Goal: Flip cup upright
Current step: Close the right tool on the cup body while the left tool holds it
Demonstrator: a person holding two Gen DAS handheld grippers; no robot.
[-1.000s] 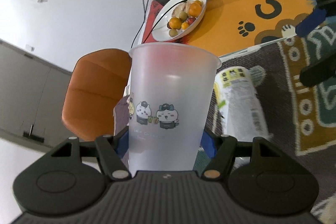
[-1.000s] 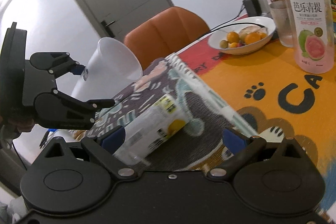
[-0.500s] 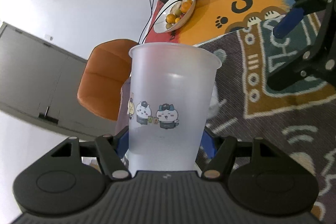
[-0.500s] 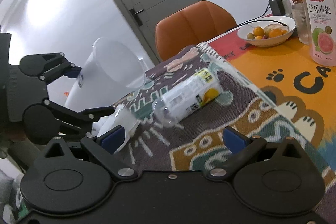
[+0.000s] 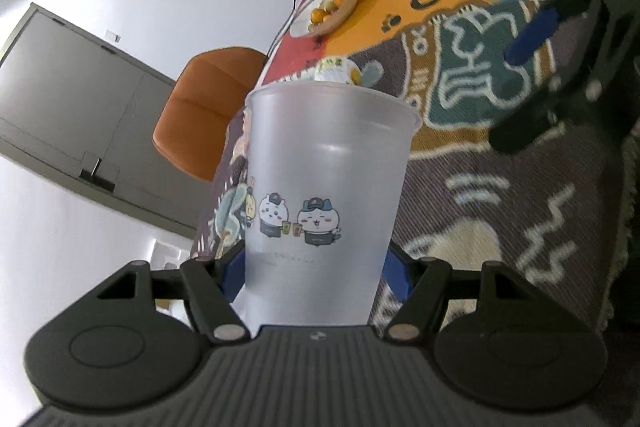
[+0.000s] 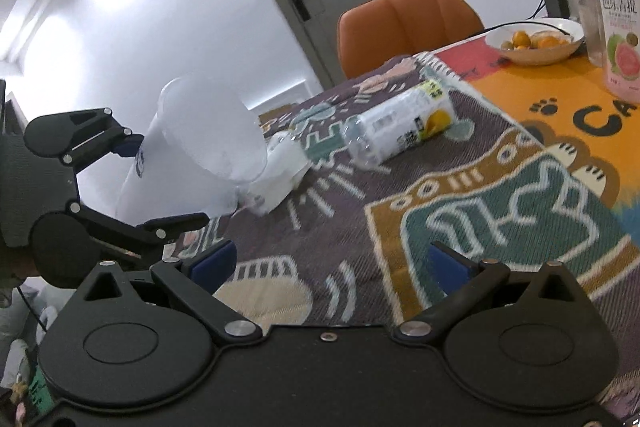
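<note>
The frosted cup (image 5: 324,203) is held near its base between the blue pads of the left gripper (image 5: 316,267), which is clamped on it from both sides. From the right wrist view the cup (image 6: 200,147) is seen tilted, mouth directed toward the table centre, its lower rim close to a crumpled white tissue (image 6: 280,167) on the patterned cloth (image 6: 400,195); contact with the cloth cannot be determined. A cartoon print is observed on the cup wall. The right gripper (image 6: 332,263) is held with its jaws wide apart and nothing is gripped between them. A plastic bottle (image 6: 400,127) is found lying on its side beyond the tissue. A fruit bowl (image 6: 536,43) and an upright guava drink bottle (image 6: 618,15) are noted on the orange mat (image 6: 560,95), well apart from the cup.
</note>
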